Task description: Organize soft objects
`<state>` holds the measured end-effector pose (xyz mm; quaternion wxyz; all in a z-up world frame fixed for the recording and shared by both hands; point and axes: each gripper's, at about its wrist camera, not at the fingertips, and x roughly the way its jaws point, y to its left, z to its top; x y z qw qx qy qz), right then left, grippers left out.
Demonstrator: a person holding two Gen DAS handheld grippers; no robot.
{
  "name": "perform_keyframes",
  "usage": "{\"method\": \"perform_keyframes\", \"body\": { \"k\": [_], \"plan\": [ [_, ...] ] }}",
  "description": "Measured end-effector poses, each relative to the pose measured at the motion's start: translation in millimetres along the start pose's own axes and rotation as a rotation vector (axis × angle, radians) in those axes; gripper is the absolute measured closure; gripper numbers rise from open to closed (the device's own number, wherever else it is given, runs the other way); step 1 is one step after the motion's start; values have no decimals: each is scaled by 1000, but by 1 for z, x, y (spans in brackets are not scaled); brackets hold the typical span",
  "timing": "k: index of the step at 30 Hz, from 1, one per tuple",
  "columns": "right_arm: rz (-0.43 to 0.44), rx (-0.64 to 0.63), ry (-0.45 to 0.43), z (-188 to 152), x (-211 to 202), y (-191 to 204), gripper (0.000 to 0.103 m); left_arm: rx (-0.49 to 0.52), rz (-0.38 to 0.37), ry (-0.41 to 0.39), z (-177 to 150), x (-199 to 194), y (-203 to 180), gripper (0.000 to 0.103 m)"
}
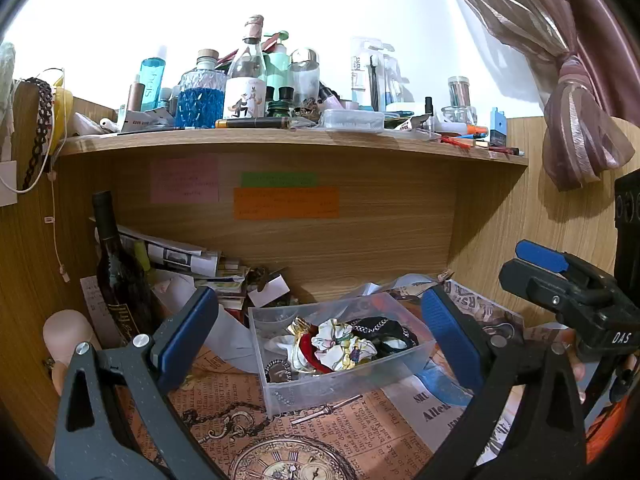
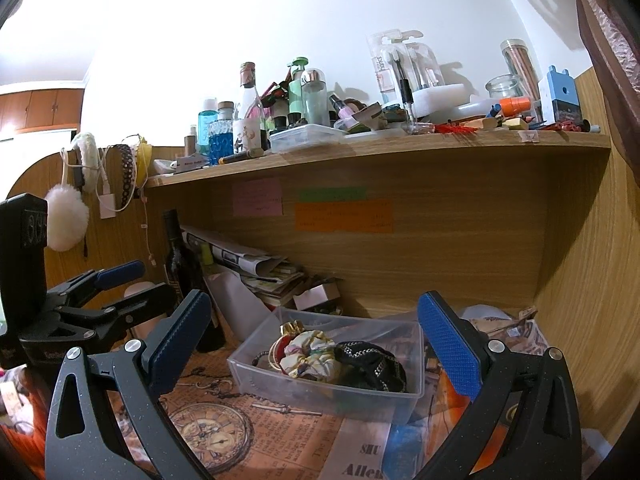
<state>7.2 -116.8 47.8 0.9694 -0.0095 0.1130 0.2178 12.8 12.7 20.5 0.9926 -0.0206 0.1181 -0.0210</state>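
Note:
A clear plastic box (image 1: 280,394) (image 2: 320,394) sits on the desk under the shelf. It holds a white patterned scrunchie (image 1: 344,346) (image 2: 310,354), a black scrunchie with white trim (image 1: 384,334) (image 2: 372,364), and a red and gold hair piece (image 1: 310,356) (image 2: 280,346). My left gripper (image 1: 320,336) is open and empty, its jaws framing the box from the near side. My right gripper (image 2: 316,348) is open and empty, also held before the box. The right gripper also shows in the left wrist view (image 1: 568,280), and the left gripper in the right wrist view (image 2: 108,292).
A dark wine bottle (image 1: 116,272) (image 2: 184,264) stands left of the box beside stacked papers (image 1: 176,256). A cluttered shelf (image 1: 280,140) (image 2: 400,144) of bottles hangs above. Headbands and a white puff (image 2: 66,216) hang on the left wall. A curtain (image 1: 576,120) hangs right.

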Motion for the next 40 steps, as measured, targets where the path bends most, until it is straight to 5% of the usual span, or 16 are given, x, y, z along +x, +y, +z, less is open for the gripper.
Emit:
{"method": "perform_keyframes", "body": {
  "k": [40],
  "plan": [
    [-1, 0, 18, 0, 3, 3, 0, 2, -57, 19, -1, 3, 10, 0]
  ]
}}
